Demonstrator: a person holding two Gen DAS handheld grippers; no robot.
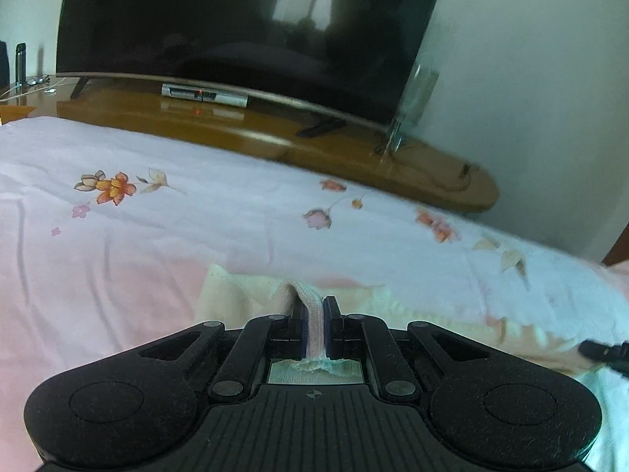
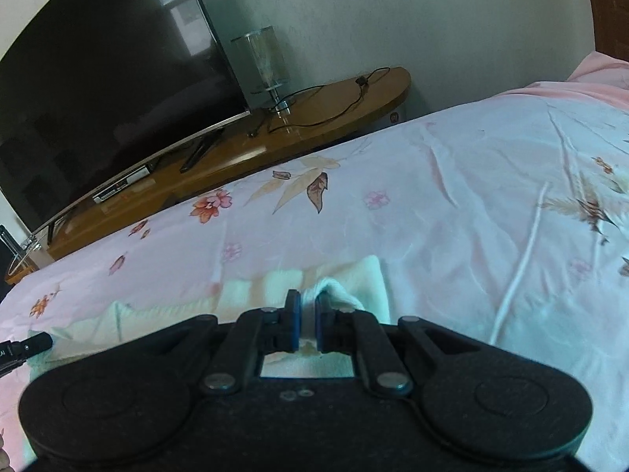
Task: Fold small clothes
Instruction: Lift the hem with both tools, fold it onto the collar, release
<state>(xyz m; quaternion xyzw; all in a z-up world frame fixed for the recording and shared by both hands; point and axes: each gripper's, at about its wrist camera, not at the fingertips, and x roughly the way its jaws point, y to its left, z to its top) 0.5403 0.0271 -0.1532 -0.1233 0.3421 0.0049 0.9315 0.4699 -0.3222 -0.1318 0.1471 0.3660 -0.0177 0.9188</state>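
A small pale cream garment (image 1: 236, 291) lies low over the flowered pink bed sheet (image 1: 157, 228). My left gripper (image 1: 314, 306) is shut on a bunched fold of its edge, which stands up between the pads. The tip of the other gripper pokes in at the right edge of the left wrist view. In the right wrist view the same cream garment (image 2: 354, 275) stretches away to the left, and my right gripper (image 2: 308, 303) is shut on a white fold of it. The cloth under both gripper bodies is hidden.
Beyond the bed's far edge stands a low wooden TV bench (image 1: 275, 133) with a large dark television (image 1: 243, 31) on it. A glass lamp (image 2: 263, 63) and a black cable (image 2: 334, 102) rest on the bench's right end. A grey wall is behind.
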